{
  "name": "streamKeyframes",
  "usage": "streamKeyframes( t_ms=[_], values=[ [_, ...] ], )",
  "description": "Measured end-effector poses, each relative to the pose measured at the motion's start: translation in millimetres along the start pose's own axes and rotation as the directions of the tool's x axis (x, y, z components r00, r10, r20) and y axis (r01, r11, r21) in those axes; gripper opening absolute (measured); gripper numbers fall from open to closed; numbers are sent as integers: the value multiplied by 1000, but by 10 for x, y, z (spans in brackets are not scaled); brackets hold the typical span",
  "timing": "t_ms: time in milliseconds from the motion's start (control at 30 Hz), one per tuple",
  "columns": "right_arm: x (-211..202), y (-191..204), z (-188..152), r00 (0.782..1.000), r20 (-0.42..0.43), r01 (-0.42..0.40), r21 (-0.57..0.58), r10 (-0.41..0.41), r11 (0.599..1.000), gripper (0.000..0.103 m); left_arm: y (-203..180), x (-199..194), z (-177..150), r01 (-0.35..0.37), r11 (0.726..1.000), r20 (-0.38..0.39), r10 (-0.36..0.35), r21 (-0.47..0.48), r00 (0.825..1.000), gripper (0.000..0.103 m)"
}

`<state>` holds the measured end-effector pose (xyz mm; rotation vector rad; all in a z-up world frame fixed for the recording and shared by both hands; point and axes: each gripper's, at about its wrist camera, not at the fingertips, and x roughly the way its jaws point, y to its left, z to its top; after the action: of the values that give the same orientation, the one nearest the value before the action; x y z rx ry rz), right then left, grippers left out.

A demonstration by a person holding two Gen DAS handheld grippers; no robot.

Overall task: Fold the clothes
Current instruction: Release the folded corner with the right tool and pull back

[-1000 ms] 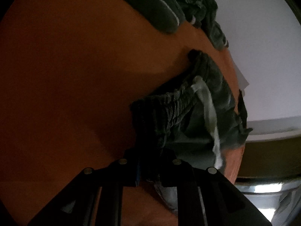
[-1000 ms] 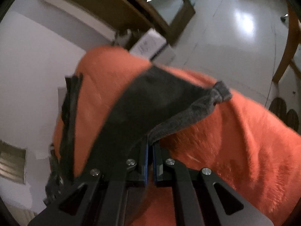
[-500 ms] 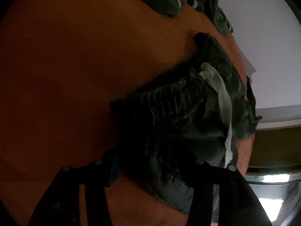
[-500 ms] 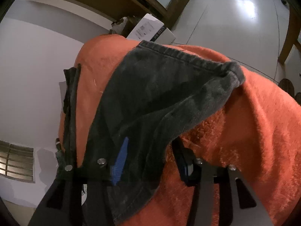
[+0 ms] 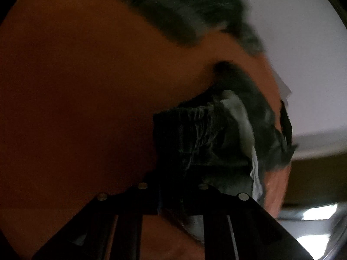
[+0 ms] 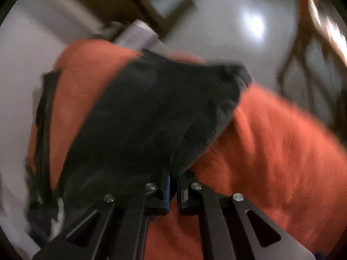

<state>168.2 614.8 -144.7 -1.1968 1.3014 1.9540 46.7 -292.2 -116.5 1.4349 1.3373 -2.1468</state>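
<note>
Where the dark grey garment [image 6: 151,117] lies, it is spread over an orange blanket [image 6: 282,151] near that blanket's far edge, with one corner bunched toward the floor side. In the left wrist view the same garment [image 5: 216,134] shows a gathered waistband and a pale lining strip [image 5: 240,117]. The right gripper [image 6: 172,184] is clamped on the garment's near edge, jaws almost together with cloth pinched between them. The left gripper [image 5: 171,192] is likewise closed on the waistband end, the fabric bunched between its dark fingers; this view is dim. Further dark clothing [image 5: 184,15] lies in a blurred heap at the blanket's far side, apart from the held garment. Beyond the blanket's edge a pale glossy floor [image 6: 249,32] and brown wooden furniture [image 6: 138,2] are visible, both blurred.
</note>
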Motion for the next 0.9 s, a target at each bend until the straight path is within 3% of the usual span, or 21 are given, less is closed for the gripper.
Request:
streamKeyframes(
  t_ms=[67,167,267,333,433,500,567,633,767,900],
  values=[
    [193,-288,-10,997,-44,-55,82,59,995,3,137,150,64,-5,999,-54,3,-40,999,15],
    [167,-292,22,993,-61,-97,23,98,995,5,60,152,61,-19,999,-72,21,31,997,17],
    [32,-410,119,988,-70,-134,86,140,987,19,52,93,122,17,1000,-73,-16,9,997,17],
    [-107,-488,187,991,-44,-124,126,130,984,38,42,116,137,8,1000,-78,-8,7,997,17],
    [-277,-514,194,995,-2,-100,137,101,985,44,38,138,130,9,1000,-91,-9,-4,996,18],
    [-400,-427,176,998,22,-67,91,65,994,44,34,134,107,4,1000,-100,-4,0,995,27],
    [-426,-243,92,999,31,-28,-11,28,1000,44,53,25,97,-46,999,-92,47,14,995,34],
    [-430,-63,0,999,41,1,-109,4,994,44,53,-136,68,-75,997,-74,77,34,994,51],
    [-413,433,-201,996,80,-7,-287,31,958,44,-127,-463,2,-146,979,-12,149,146,989,55],
    [-180,948,-279,998,28,-43,-425,61,904,44,-637,-592,99,-159,928,60,148,337,987,61]
  ],
)
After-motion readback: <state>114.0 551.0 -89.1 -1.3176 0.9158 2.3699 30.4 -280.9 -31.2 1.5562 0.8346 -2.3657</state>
